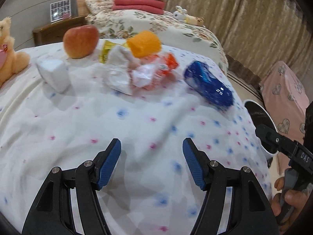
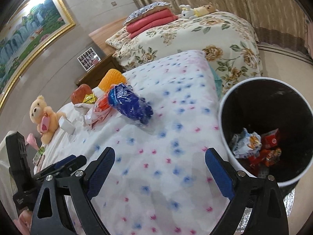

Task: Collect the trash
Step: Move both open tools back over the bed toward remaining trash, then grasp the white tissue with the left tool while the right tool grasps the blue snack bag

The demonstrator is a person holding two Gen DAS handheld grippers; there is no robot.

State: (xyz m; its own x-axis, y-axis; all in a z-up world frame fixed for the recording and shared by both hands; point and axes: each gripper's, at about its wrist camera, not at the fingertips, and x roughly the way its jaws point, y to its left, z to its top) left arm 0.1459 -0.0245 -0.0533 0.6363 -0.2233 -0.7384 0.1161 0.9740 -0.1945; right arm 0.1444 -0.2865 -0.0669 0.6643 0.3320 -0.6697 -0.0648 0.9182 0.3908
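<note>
Both claws, left claw and right claw, hover spread and empty over the bed, blue wrapper nearest the bin.

White letters reading "DAS" stand on the black body of the right tongs, seen at the right edge of the left wrist view. The blue wrapper on the bed carries white lettering, but it is too blurred to read, and the packets in the bin show no legible print.
</note>
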